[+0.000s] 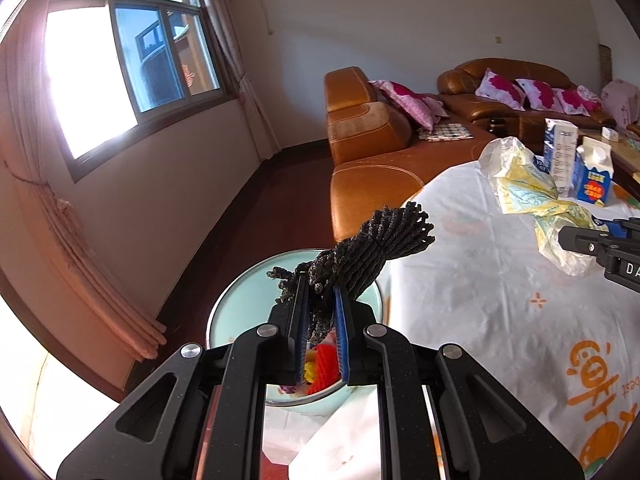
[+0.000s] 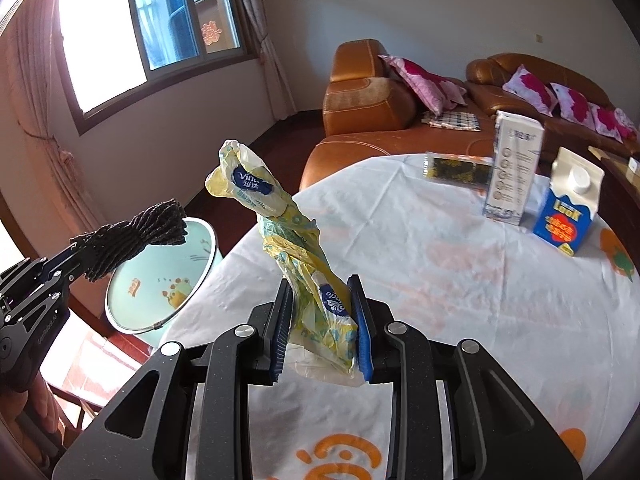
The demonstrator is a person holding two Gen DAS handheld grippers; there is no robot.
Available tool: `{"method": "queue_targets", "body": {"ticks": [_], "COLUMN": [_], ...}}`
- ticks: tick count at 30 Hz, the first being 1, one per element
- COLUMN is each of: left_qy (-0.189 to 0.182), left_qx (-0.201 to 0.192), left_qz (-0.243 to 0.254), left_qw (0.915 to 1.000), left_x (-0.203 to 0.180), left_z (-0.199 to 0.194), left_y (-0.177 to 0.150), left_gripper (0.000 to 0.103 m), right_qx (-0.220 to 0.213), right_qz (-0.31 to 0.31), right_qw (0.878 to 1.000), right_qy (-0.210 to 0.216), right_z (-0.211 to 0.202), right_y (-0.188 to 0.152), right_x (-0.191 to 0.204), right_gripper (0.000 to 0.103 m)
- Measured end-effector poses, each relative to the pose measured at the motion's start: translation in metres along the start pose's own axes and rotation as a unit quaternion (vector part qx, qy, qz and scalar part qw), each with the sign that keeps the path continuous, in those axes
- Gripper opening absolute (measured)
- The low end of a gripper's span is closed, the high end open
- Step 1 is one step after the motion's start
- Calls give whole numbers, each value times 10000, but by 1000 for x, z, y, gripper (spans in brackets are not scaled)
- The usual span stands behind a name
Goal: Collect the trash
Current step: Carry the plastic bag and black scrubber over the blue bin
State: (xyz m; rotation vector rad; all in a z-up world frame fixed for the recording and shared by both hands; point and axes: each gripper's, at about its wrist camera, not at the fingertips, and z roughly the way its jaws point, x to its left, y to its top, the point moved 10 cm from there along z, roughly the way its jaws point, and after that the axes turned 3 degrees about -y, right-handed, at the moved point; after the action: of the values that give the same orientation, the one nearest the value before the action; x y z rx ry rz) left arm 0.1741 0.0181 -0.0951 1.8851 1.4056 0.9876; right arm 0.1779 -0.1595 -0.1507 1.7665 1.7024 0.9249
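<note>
Two pieces of trash are lifted: the left gripper (image 1: 320, 316) is clamped on a dark rope bundle (image 1: 376, 240) above the pale green bin (image 1: 224, 316) beside the table's near edge, and the right gripper (image 2: 322, 320) is clamped on a crumpled yellow wrapper (image 2: 280, 232) over the table (image 2: 460, 300). The bin already holds some colourful scraps. Two cartons (image 2: 512, 168) and a flat packet (image 2: 456, 168) wait near the far edge, so roughly half seems left.

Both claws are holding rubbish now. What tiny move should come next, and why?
Probably open the left gripper: it is shut on the black rope, which hangs above the open bin, so the rope should fall in. The right gripper, holding the wrapper, is over the table.
</note>
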Motion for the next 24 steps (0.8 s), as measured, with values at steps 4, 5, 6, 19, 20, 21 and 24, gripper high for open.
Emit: {"method": "queue_targets", "body": {"ticks": [4,5,6,19,20,21,24], "left_qy": [141,164,217,706,734,757,881], "left_qx": [15,19,25,112,124,131,180], "left_qz": [-90,-111,-136,-299,-310,-320,-361], "left_qw": [9999,9998,9997,9970,9967,9965,9953], "left_x": [16,18,23,65,68,69,78], "left_z": [2,2,3,11,11,12,14], "left_y": [-1,-1,-2,-9,-9,-9,-12], "left_gripper": [12,12,12,12,12,12,12], "right_qx": [37,44,54,183,186,194,218], "right_qz": [-104,-127,-154,-440,-462,-491,-571], "right_qw": [9999,9999,9998,9984,9983,9980,9974], "right_qy": [67,79,96,302,315,337,376], "right_z": [7,9,11,35,36,38,43], "right_y": [4,5,5,11,12,12,13], "right_x": [12,15,19,62,65,69,79], "right_gripper": [29,29,29,29,29,29,29]}}
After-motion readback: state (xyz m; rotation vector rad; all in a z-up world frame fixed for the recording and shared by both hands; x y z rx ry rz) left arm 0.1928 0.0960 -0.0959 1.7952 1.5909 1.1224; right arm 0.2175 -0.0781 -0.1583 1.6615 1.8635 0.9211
